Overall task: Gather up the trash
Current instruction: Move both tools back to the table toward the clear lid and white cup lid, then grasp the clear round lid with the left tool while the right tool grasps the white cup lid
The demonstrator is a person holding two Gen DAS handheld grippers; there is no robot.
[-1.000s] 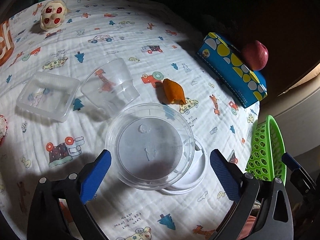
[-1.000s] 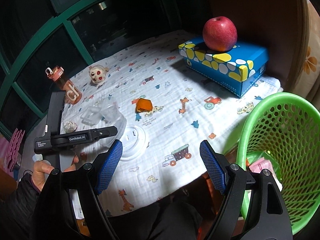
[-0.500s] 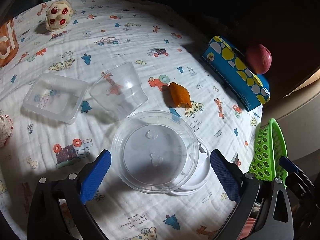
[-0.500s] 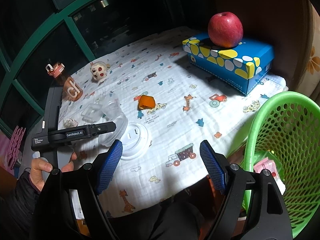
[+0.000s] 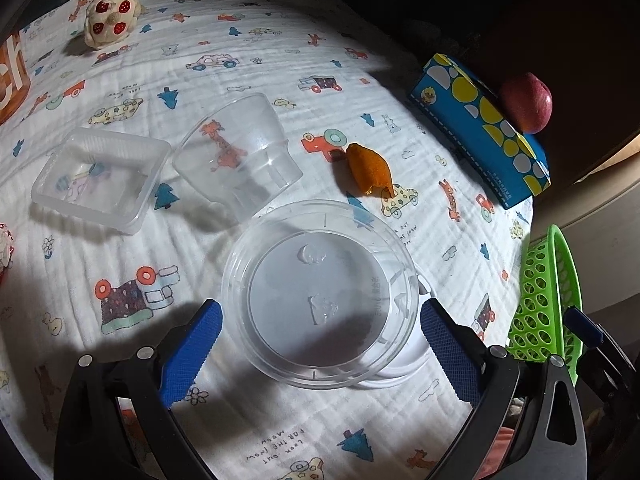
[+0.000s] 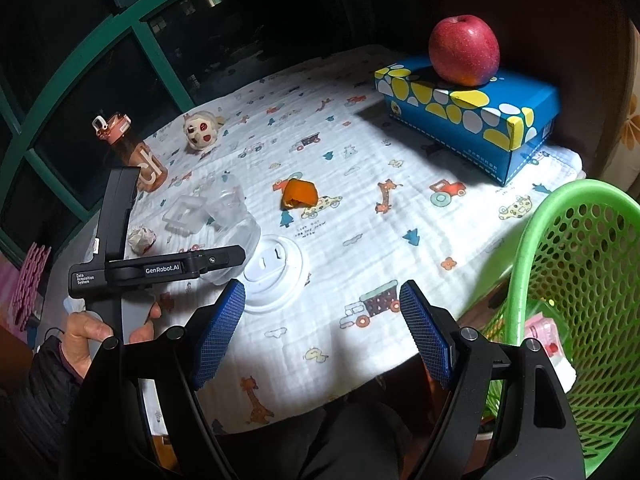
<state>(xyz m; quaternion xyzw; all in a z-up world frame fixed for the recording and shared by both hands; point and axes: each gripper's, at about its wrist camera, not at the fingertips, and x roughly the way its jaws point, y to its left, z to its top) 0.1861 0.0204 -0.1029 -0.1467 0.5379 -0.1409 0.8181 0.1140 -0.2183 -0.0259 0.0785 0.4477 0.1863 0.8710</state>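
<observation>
Clearly little is collected: both the left gripper [image 5: 320,354] and right gripper [image 6: 322,330] gape empty, the clear round container [image 5: 320,294], cup, tray and orange peel [image 5: 368,170] at mid-frame, green basket [image 6: 580,280] at right.

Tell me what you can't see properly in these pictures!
- Orange bottle: cut off by the left wrist view's left edge.
- Green basket: its contents mostly hidden by its wall, right wrist view.
- White lid: mostly covered by the clear round bowl, left wrist view.
</observation>
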